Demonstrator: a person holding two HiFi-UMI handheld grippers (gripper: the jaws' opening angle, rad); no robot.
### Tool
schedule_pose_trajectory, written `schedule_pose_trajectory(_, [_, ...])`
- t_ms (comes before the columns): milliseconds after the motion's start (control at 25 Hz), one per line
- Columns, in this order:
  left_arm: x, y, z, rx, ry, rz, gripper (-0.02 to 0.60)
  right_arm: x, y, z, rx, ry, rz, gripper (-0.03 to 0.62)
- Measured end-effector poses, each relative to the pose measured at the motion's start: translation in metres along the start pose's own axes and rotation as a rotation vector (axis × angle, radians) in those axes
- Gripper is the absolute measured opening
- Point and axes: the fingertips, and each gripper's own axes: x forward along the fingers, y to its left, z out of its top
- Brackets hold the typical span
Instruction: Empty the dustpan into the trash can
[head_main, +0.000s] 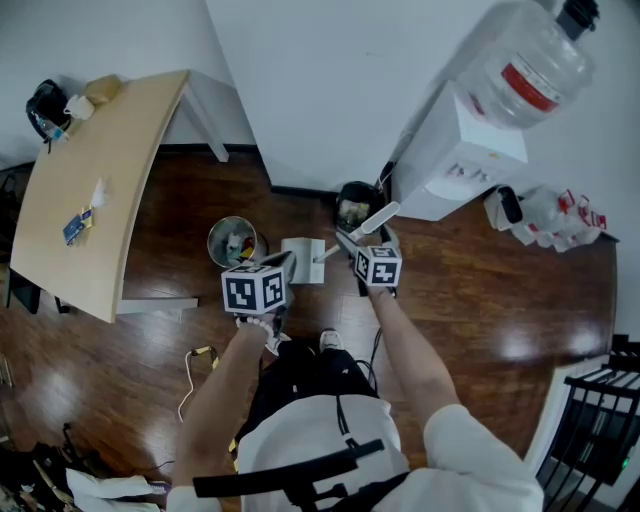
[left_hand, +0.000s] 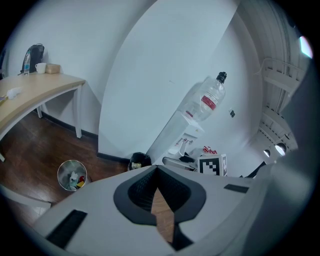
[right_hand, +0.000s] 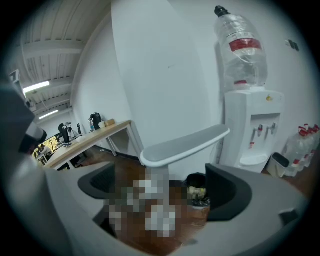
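Head view looks down on a dark wooden floor (head_main: 480, 300) with a white water dispenser (head_main: 455, 160) at its far edge by the wall. A white long-handled dustpan (head_main: 303, 258) stands on that floor between a black round trash can (head_main: 356, 207) holding litter and a silver mesh wastebasket (head_main: 232, 241). The right gripper (right_hand: 162, 192) is released, its jaws wide either side of the dustpan's flat handle (right_hand: 185, 144) without touching it. The left gripper (left_hand: 155, 169) is clenched and empty.

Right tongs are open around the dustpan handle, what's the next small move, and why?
Probably close the right tongs on the dustpan handle. It stands between them, wide open and untouched, and the black trash can sits just beyond, so a firm grip likely has to come before any lifting.
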Motion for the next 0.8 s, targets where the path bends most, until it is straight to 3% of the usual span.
schedule_pose_trajectory(200, [0.001,-0.009,-0.009,0.005,-0.021,0.026,-0.012,-0.033,0.005,-0.011,-0.005,0.014,0.057,0.591])
schedule_pose_trajectory(360, [-0.004,-0.02,-0.018,-0.008,-0.108,0.048,-0.012,-0.067,0.021,-0.012,-0.001,0.015,0.153,0.577])
schedule_pose_trajectory(480, [-0.017,-0.023,-0.026,-0.065,-0.175,0.054,-0.012,-0.095,0.045,-0.004,-0.032,-0.023,0.225,0.418])
schedule_pose_trajectory(560, [-0.034,-0.026,-0.032,-0.095,-0.219,0.057,-0.012,-0.112,0.062,-0.001,-0.021,-0.053,0.268,0.355])
schedule_pose_trajectory(800, [-0.095,-0.04,-0.048,-0.116,-0.333,0.063,-0.012,-0.159,0.092,0.001,0.195,-0.145,0.346,0.023])
